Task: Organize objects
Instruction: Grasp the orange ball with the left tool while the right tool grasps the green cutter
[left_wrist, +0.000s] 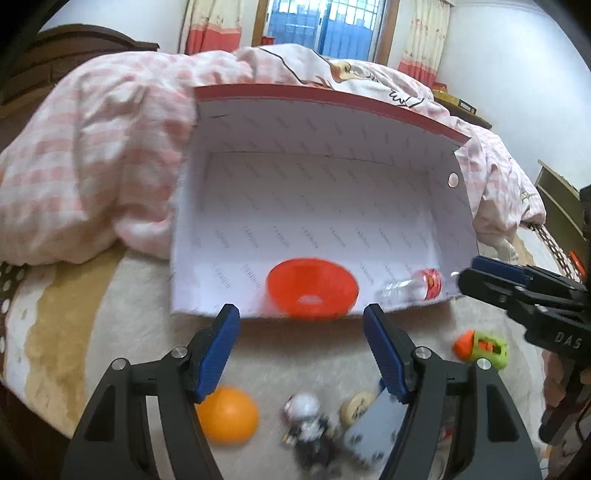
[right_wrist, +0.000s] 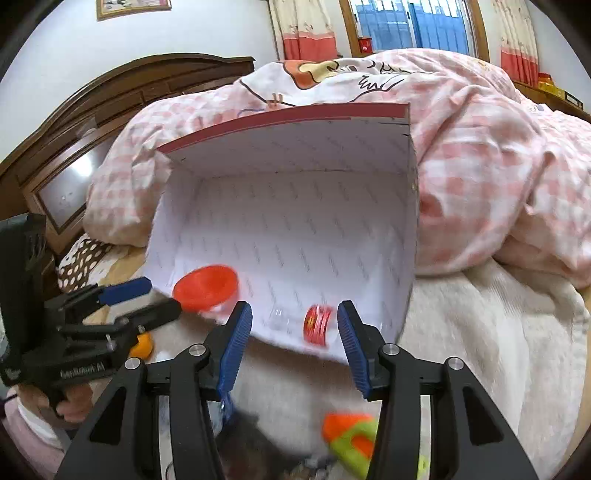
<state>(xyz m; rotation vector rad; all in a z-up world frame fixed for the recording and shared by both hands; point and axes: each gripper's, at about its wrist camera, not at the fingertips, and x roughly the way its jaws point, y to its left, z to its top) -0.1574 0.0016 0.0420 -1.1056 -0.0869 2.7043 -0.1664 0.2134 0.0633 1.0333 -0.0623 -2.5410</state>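
A white open box with a red rim (left_wrist: 321, 206) stands on the bed and holds an orange bowl (left_wrist: 312, 286) and a clear bottle with a red label (left_wrist: 417, 286). My left gripper (left_wrist: 301, 339) is open and empty just in front of the box. Below it lie an orange ball (left_wrist: 231, 413), a small figure (left_wrist: 306, 417), a round disc (left_wrist: 356, 404) and a green and orange toy car (left_wrist: 482, 349). My right gripper (right_wrist: 295, 341) is open and empty over the box's near edge (right_wrist: 295, 347), close to the bottle (right_wrist: 314, 325). The bowl (right_wrist: 207, 288) sits to its left.
A pink checked quilt (left_wrist: 92, 155) is piled behind and around the box. A wooden headboard (right_wrist: 110, 107) stands at the left. The toys lie on a cream blanket (left_wrist: 147, 343). The toy car (right_wrist: 351, 439) lies under my right gripper.
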